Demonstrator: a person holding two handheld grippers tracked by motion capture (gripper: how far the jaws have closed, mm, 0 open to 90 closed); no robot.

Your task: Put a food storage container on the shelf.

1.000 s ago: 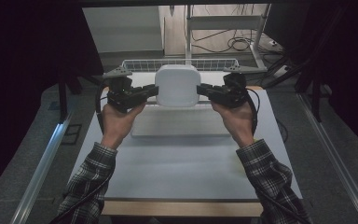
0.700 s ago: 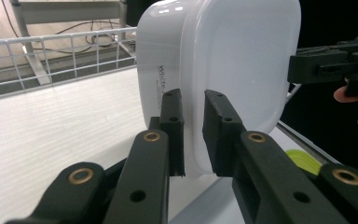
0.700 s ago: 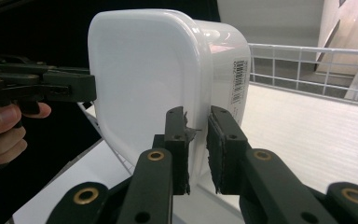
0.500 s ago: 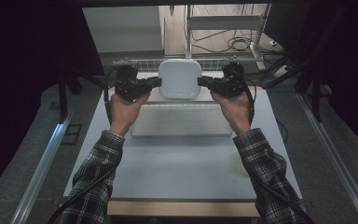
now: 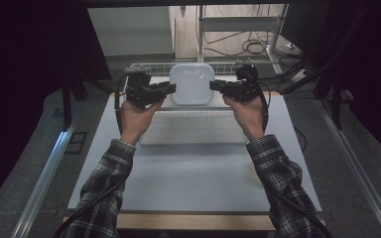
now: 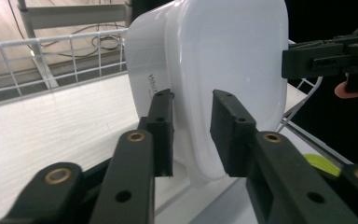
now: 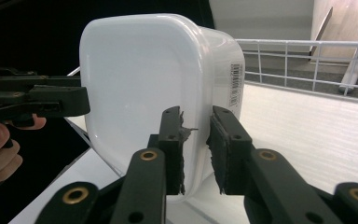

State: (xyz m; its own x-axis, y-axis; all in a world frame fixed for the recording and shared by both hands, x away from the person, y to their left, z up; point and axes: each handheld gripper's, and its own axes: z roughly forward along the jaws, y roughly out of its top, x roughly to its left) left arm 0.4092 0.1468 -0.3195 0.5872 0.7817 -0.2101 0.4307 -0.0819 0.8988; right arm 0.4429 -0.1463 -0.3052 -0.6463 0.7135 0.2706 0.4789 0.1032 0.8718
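A white plastic container [image 5: 192, 84] with rounded corners is held above the far part of the table, tipped up with its broad flat face toward the person. My left gripper [image 5: 171, 89] is shut on its left edge and my right gripper [image 5: 214, 85] on its right edge. In the left gripper view the container [image 6: 223, 60] rim sits between my left gripper [image 6: 191, 135] jaws, with the other gripper [image 6: 326, 56] beyond. In the right gripper view the container [image 7: 140, 79], with a barcode label on its side wall, is clamped in my right gripper [image 7: 196, 140]; the other gripper [image 7: 42, 100] holds the far edge.
A white rectangular tray [image 5: 193, 129] lies on the grey table [image 5: 188, 178] under the hands. A white wire rack [image 5: 149, 67] runs along the far edge. A yellow-green object [image 6: 321, 163] lies low at the right in the left gripper view. Dark curtains flank the table.
Both grippers have carried the container away from the person, toward the wire rack at the far edge. The grip on it is unchanged.
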